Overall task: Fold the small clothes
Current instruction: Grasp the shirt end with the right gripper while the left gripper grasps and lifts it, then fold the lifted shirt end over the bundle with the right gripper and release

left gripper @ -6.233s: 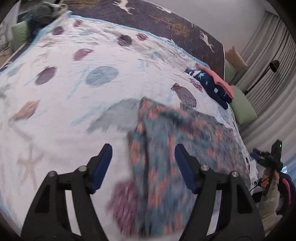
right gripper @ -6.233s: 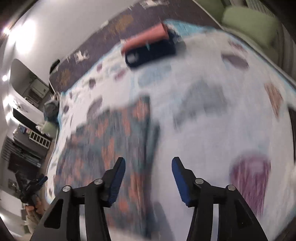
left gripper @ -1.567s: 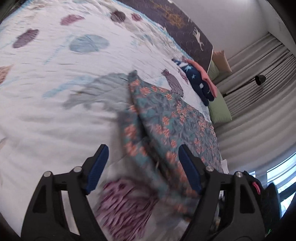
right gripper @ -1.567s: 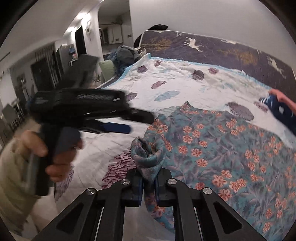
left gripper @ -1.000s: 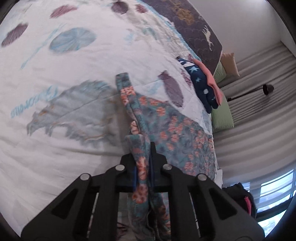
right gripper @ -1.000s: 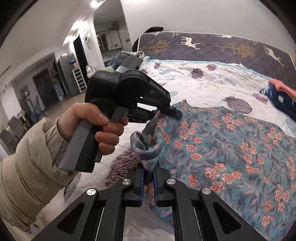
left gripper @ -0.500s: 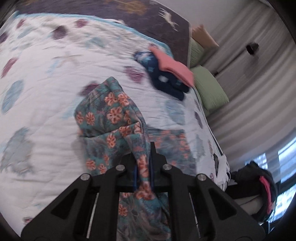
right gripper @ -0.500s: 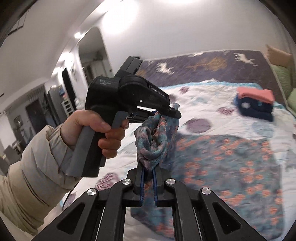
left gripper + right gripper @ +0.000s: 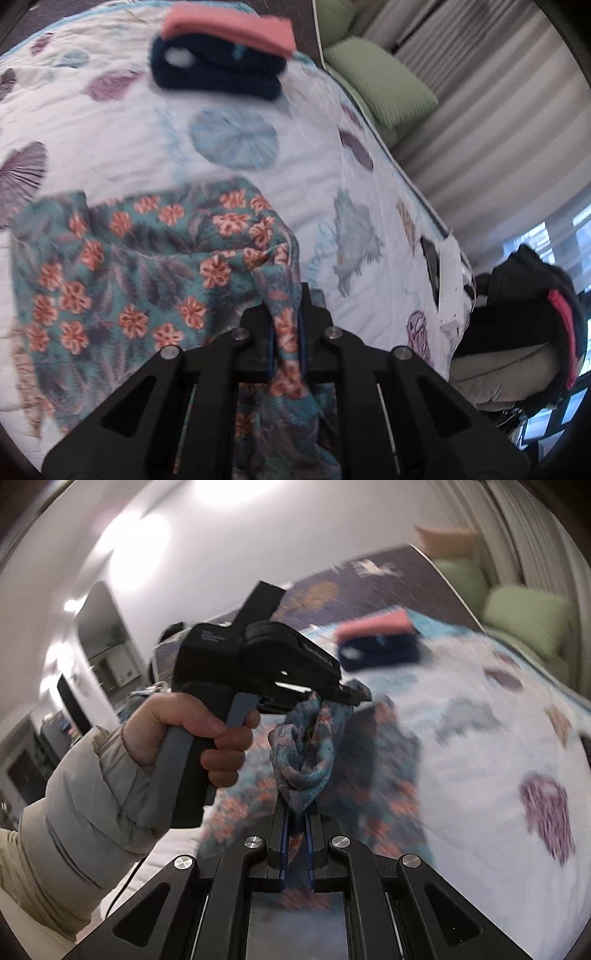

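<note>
White bedding printed with shells and leaves [image 9: 110,110] covers the bed, and a folded navy-and-pink stack [image 9: 221,55] lies near the headboard. Short of that stack, the teal floral garment [image 9: 129,266] is doubled over, one edge raised. The left gripper [image 9: 285,347] and right gripper [image 9: 297,849] are each clamped on that edge, likely to carry it across as one straight fold. Six seconds ago both stood apart over the flat garment; a second ago the edge hung low, farther from the stack.

pale lettering is seen on the black body of the left gripper [image 9: 351,696] in the right wrist view, but blurred; nothing can be read.
</note>
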`<action>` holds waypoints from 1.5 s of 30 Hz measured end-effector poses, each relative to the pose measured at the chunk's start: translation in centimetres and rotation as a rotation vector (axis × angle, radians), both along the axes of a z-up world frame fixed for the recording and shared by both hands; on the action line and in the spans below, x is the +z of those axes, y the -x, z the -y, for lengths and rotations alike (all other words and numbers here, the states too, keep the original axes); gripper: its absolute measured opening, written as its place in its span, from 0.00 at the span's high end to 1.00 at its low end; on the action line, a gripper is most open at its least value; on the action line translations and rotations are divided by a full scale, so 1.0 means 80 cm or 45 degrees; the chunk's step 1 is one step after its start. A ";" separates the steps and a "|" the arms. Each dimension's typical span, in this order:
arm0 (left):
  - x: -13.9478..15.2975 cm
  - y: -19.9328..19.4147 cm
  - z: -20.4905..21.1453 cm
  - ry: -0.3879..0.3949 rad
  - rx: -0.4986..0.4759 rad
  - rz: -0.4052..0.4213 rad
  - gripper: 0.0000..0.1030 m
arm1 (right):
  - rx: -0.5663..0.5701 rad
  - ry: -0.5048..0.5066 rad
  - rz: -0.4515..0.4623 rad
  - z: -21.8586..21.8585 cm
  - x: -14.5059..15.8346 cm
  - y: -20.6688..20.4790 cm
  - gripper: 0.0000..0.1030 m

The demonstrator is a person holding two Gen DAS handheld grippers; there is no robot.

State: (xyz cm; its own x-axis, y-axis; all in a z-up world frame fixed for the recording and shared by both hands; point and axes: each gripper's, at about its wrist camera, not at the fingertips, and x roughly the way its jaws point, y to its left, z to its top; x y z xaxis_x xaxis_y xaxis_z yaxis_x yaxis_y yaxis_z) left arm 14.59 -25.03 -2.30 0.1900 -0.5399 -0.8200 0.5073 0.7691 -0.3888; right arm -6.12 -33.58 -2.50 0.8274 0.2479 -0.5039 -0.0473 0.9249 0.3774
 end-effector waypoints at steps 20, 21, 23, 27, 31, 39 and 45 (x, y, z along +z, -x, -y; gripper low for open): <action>0.041 0.148 -0.109 -0.061 -0.029 0.353 0.34 | -0.013 -0.205 -0.193 0.049 -0.050 0.029 0.88; 0.035 0.162 -0.129 -0.101 0.001 0.371 0.34 | -0.001 -0.222 -0.199 0.052 -0.051 0.027 0.86; 0.019 0.184 -0.158 -0.194 0.057 0.394 0.34 | 0.037 -0.273 -0.214 0.056 -0.054 0.022 0.61; -0.010 0.221 -0.194 -0.308 0.090 0.385 0.34 | 0.022 -0.311 -0.244 0.064 -0.056 0.012 0.53; -0.033 0.241 -0.198 -0.338 0.053 0.371 0.34 | -0.001 -0.359 -0.269 0.070 -0.055 0.002 0.53; -0.031 0.225 -0.207 -0.254 0.289 0.421 0.47 | -0.027 -0.284 -0.239 0.057 -0.034 -0.005 0.91; -0.041 0.233 -0.221 -0.266 0.265 0.397 0.60 | -0.007 -0.357 -0.182 0.070 -0.015 0.006 0.91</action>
State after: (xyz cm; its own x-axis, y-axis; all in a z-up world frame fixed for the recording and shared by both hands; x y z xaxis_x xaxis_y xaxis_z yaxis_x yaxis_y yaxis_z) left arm -4.01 -7.34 -5.55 0.5334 -0.2922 -0.7938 0.4016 0.9134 -0.0664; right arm -6.60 -39.15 -3.70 0.7549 0.3892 -0.5279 0.0292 0.7841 0.6199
